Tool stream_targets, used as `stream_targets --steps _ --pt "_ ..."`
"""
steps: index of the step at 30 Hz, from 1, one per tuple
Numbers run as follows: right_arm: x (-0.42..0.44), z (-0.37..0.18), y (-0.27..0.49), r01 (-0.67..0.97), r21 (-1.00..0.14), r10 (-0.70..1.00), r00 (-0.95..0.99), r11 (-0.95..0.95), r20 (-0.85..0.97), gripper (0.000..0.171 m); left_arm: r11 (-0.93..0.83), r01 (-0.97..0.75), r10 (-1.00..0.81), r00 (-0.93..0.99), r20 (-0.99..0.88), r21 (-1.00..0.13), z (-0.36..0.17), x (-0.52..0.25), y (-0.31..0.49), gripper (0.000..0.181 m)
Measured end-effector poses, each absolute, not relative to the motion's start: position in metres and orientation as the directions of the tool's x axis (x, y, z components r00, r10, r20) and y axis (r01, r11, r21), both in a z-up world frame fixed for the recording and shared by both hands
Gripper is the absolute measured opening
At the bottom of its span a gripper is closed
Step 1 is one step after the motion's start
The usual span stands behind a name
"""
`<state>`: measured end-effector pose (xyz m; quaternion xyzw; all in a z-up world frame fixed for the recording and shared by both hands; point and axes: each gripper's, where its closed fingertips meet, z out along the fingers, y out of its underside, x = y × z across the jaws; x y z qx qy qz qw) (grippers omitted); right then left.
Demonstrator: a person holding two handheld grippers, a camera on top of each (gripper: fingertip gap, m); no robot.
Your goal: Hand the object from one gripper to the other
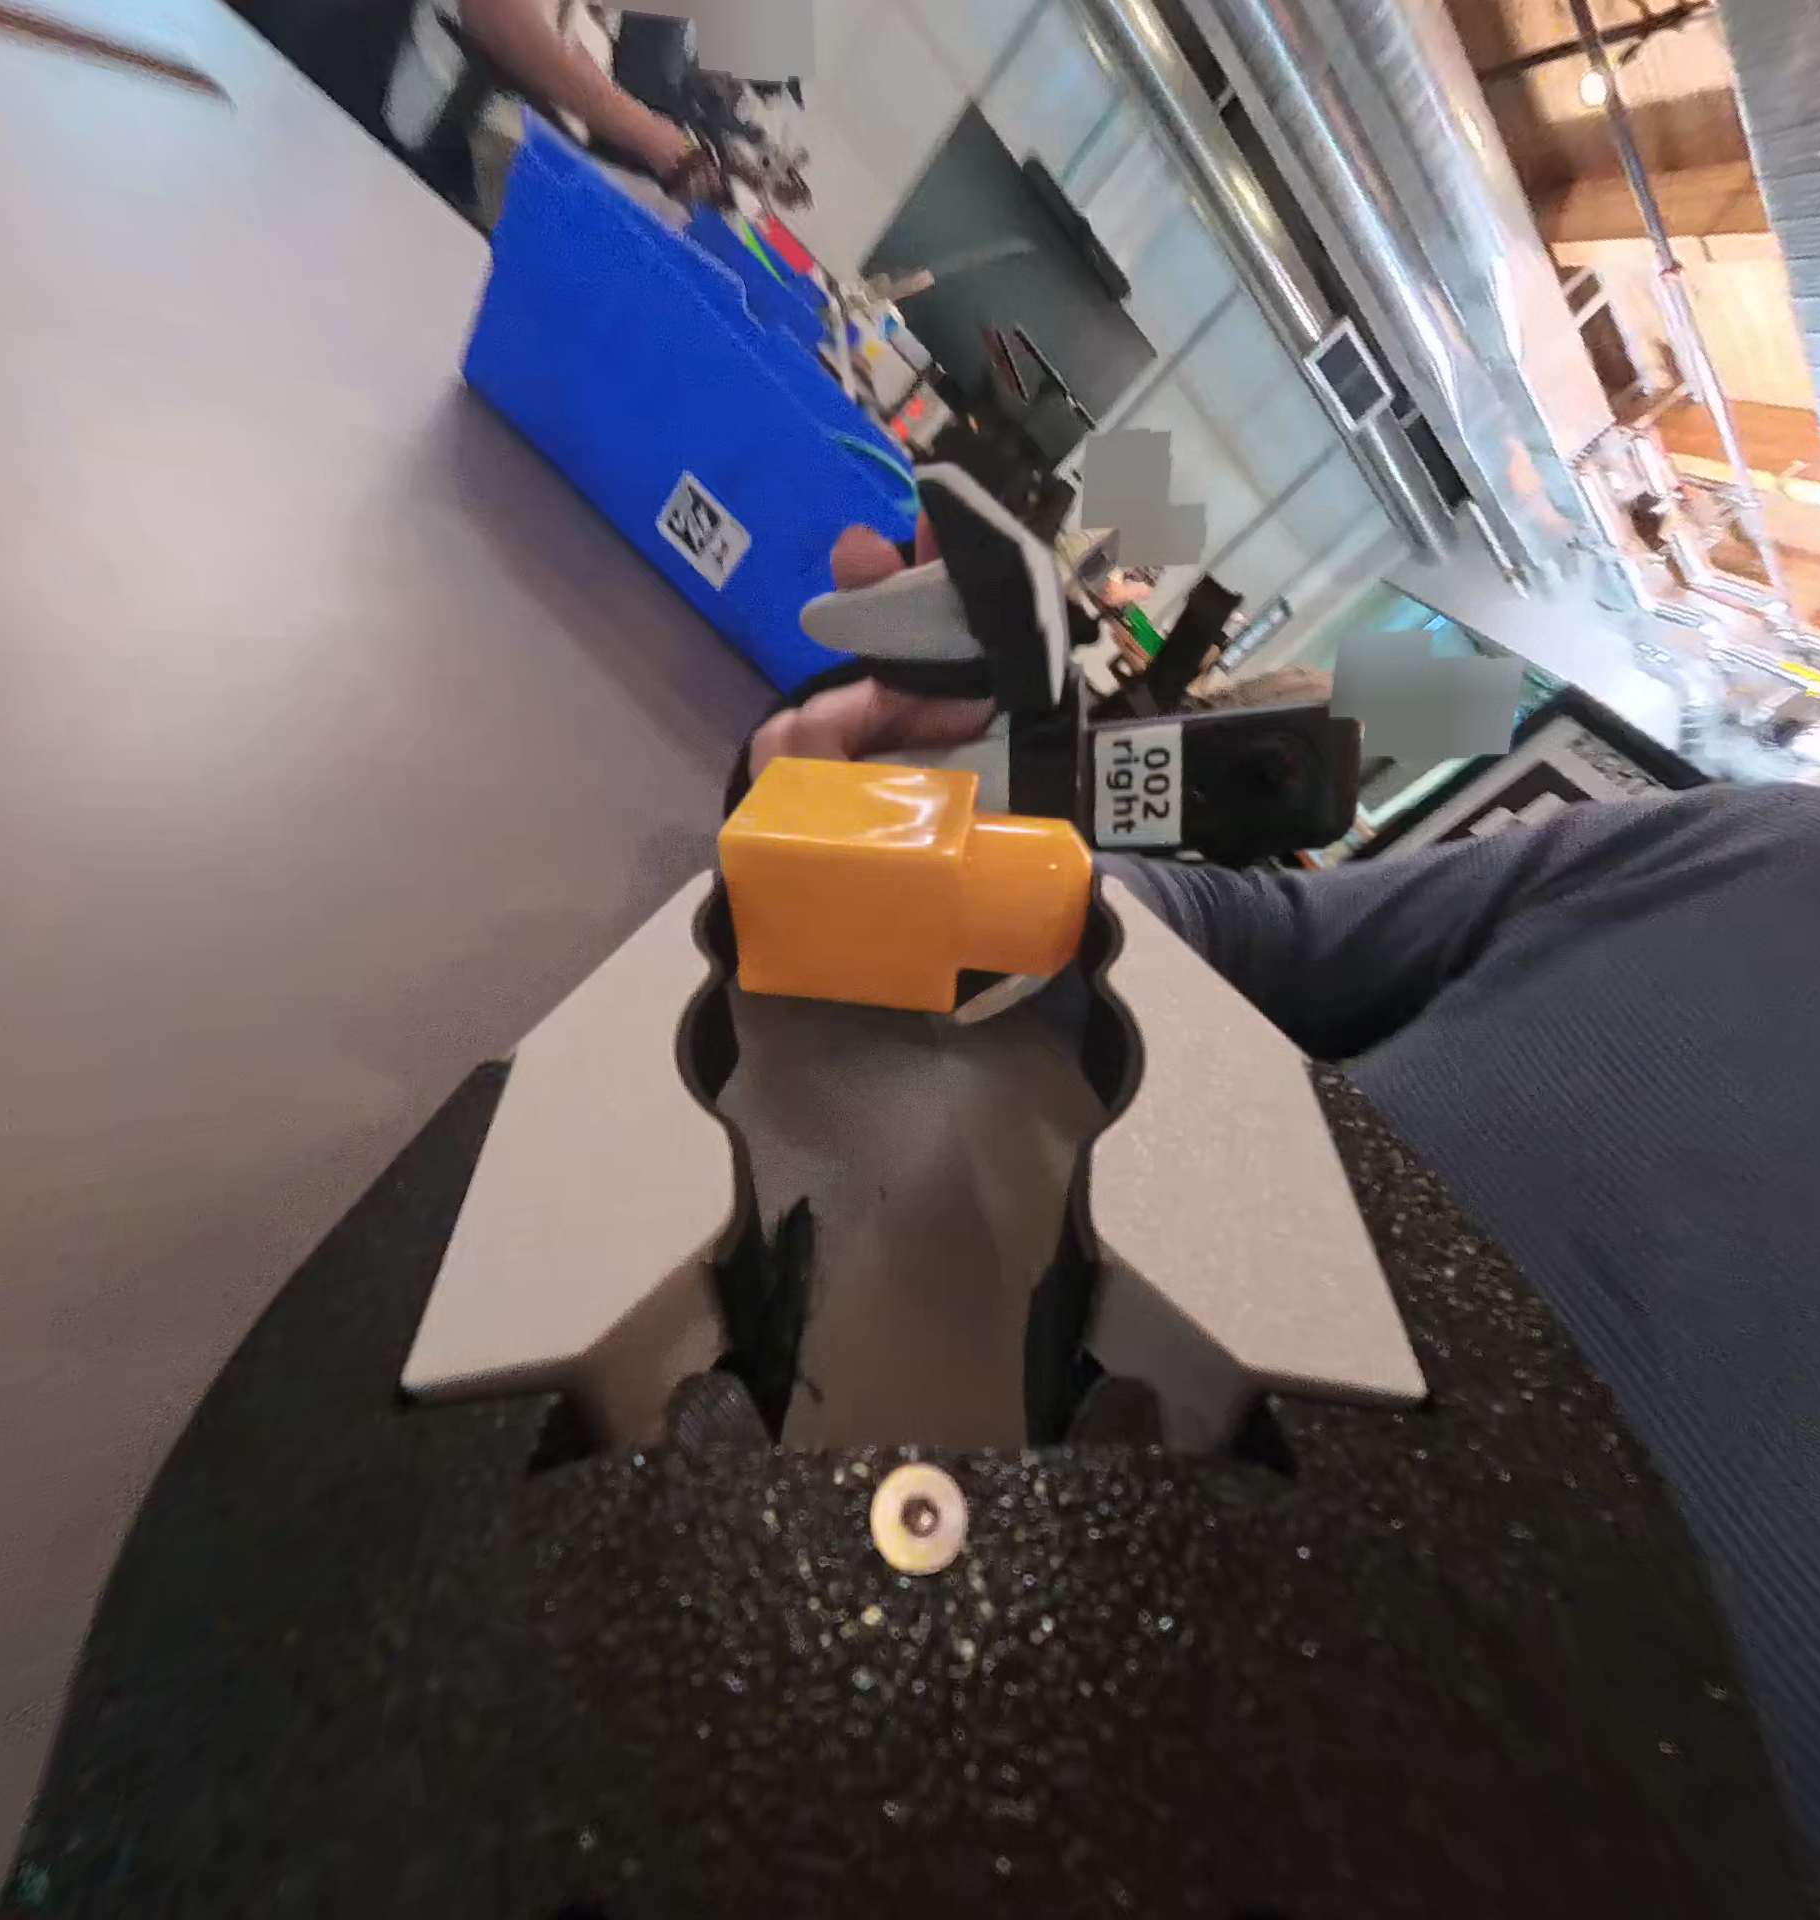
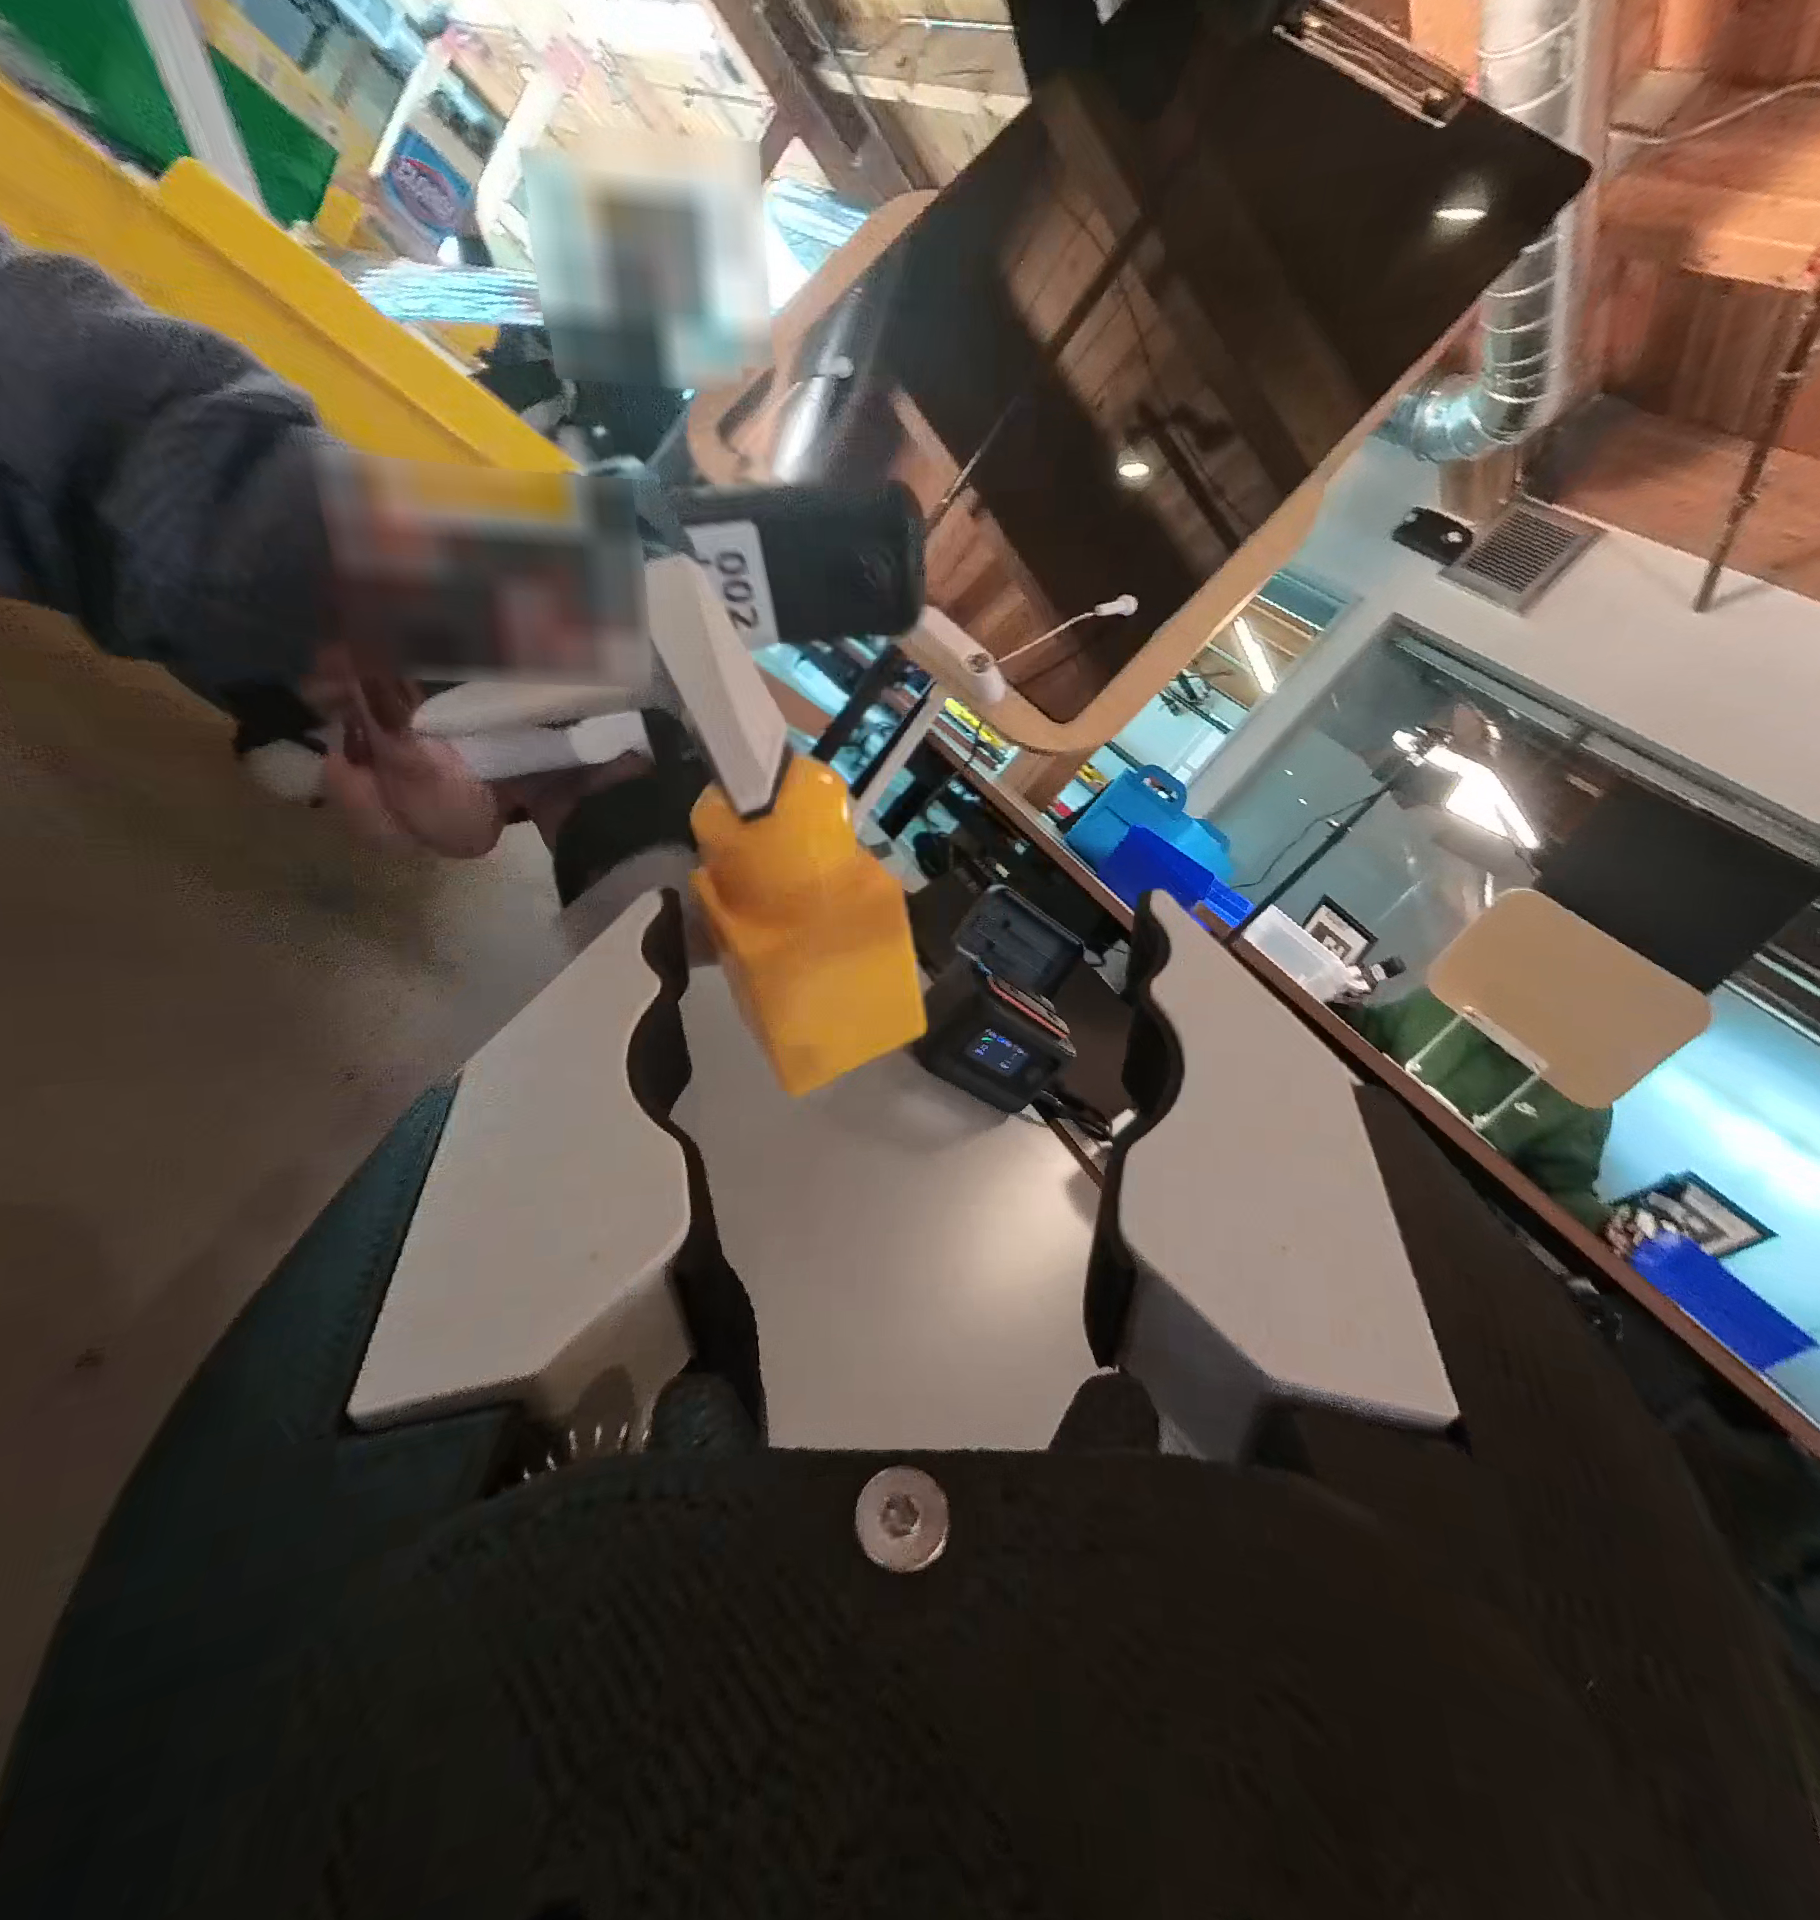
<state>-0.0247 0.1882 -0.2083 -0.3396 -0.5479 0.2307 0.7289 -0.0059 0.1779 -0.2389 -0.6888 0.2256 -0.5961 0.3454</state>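
Closest to me, my left gripper (image 1: 901,914) has its fingers clamped on the orange block (image 1: 885,899), pinching it at the tips, up in the air over the grey tabletop (image 1: 210,623). My right gripper (image 2: 906,945) sits with its fingers spread wide, the block just between the tips but not gripped yet. So I'd say roughly halfway: right closes, left lets go. Farther back there's a blue bin (image 1: 625,384).

A pale grey table (image 1: 210,623) carries a blue bin (image 1: 657,416) bearing a sticker; a small black device (image 2: 999,1018) with a lit screen stands on it.
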Motion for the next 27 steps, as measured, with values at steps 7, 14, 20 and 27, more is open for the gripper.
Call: stream_targets --steps 7,14,20,27 --pt "-0.033 -0.241 0.160 0.106 -0.642 0.638 0.074 0.759 0.766 0.060 -0.731 -0.015 -0.682 0.042 0.730 -0.682 -0.254 -0.004 0.156 0.065" --pt "-0.033 -0.240 0.168 0.141 -0.760 0.759 0.075 0.634 0.647 0.035 -0.630 0.081 -0.763 0.121 0.635 -0.772 -0.247 -0.004 0.168 0.096" --pt "-0.020 -0.222 0.212 -0.023 -0.997 0.986 0.154 -0.068 -0.071 0.035 -0.015 0.177 -0.829 0.548 0.111 -0.984 -0.210 -0.023 0.197 0.107" --pt "-0.023 -0.233 0.183 0.104 -0.820 0.796 -0.203 -0.562 -0.571 0.035 0.358 -0.414 -0.631 0.553 -0.544 -0.837 -0.245 0.005 0.190 0.103"
